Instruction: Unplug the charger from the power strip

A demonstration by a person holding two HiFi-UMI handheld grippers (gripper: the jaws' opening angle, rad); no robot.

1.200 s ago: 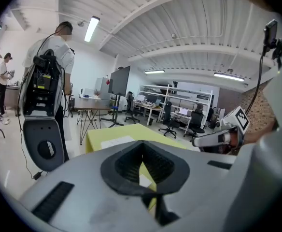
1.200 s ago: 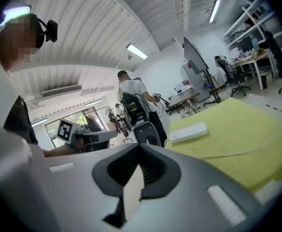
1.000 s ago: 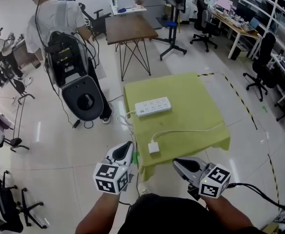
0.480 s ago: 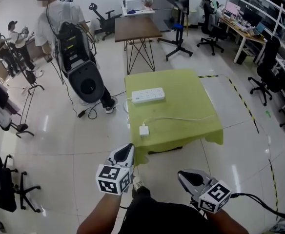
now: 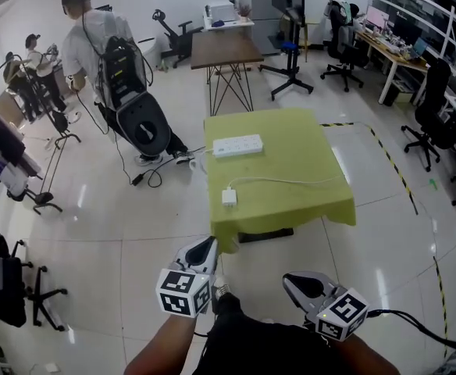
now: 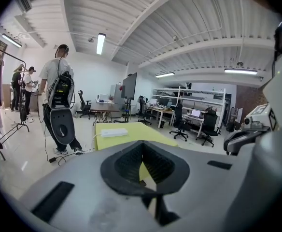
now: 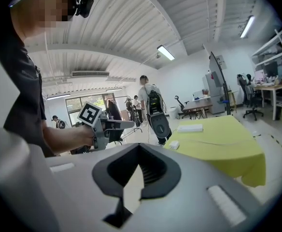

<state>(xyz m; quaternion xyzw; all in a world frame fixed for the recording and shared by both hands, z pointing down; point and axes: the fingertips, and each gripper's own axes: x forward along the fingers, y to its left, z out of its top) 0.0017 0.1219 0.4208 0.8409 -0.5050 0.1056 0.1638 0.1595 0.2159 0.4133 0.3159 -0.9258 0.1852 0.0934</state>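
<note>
Saw green-clothed table (image 5: 306,143) ahead of me. On it: power strip (image 5: 237,145) near far left corner; charger (image 5: 229,197) by left edge, apart from strip; cable (image 5: 290,181) ran toward right edge.

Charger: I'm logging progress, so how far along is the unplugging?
Done: the charger lies on the table, apart from the power strip. In hand: nothing; left gripper and right gripper are shut, empty, away from the table. Left: apparently nothing.
</note>
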